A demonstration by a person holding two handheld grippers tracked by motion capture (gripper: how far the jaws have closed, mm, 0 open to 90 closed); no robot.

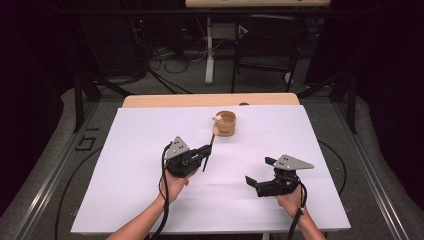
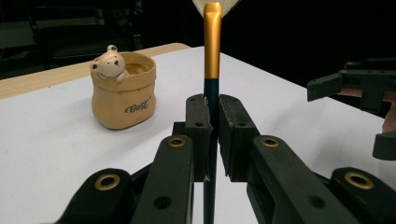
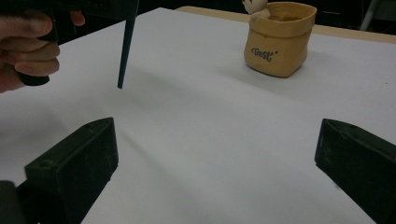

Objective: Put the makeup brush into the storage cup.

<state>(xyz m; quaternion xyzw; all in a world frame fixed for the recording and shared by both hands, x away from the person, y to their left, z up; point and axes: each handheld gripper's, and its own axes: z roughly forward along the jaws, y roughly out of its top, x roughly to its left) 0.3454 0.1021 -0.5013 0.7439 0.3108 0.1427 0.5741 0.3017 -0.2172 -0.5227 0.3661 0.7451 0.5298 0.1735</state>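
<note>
My left gripper is shut on a brush with a dark blue handle, a gold ferrule and pale bristles. The brush stands nearly upright, its bristle end close to a tan pouch-shaped pot with a small bear on its rim. The handle's pointed lower end hangs just above the white tabletop. My right gripper is open and holds nothing; it is low over the table to the right, its jaws turned toward the left gripper and the pot.
A white sheet covers the table, with a wooden strip at the far edge. Beyond the table stand a chair and cables on the floor. The person's left hand grips the left gripper's handle.
</note>
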